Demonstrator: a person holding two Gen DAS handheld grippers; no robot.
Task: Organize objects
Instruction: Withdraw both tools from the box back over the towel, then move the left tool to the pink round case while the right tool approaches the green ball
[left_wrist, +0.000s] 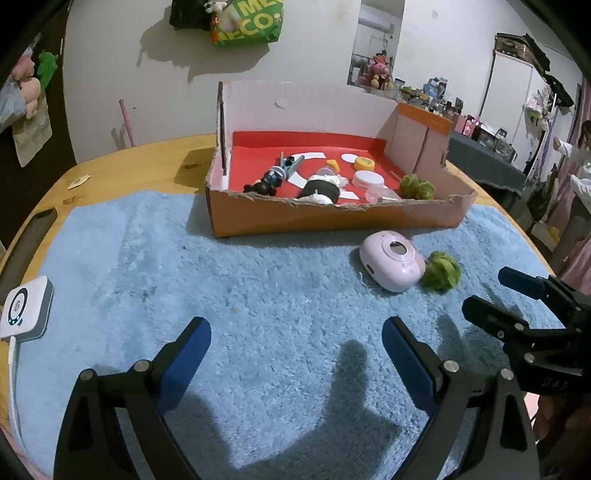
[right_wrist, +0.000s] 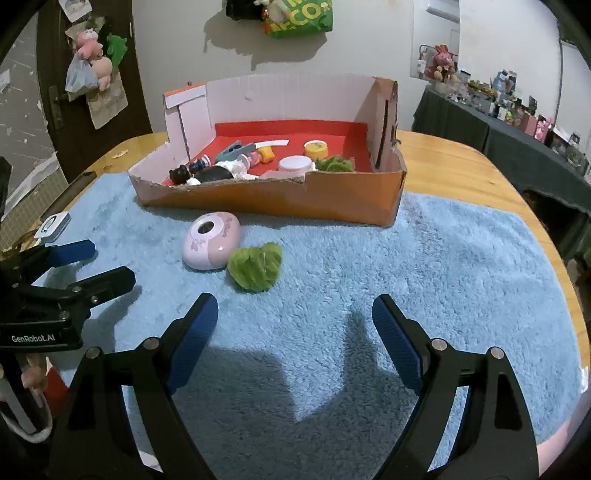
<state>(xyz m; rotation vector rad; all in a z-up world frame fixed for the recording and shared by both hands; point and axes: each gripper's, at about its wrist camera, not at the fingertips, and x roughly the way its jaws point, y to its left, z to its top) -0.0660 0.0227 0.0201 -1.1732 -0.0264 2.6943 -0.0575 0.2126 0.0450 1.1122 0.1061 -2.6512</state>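
Wooden table (right_wrist: 454, 166) carries a fluffy blue towel (right_wrist: 424, 266), and on the towel's far edge sits an orange cardboard box (right_wrist: 295, 199) with a red floor. Inside lie a black toy figure (right_wrist: 180, 173), a yellow lid (right_wrist: 316, 148), a white round jar (right_wrist: 295, 163), a green fuzzy ball (right_wrist: 334, 163) and other small pieces. Outside, just before the box's front wall, a pink oval device (right_wrist: 211, 245) touches a second green fuzzy clump (right_wrist: 255, 266). Left gripper (left_wrist: 295, 341) and right gripper (right_wrist: 295, 317) both hang over bare towel, jaws spread wide, nothing between them.
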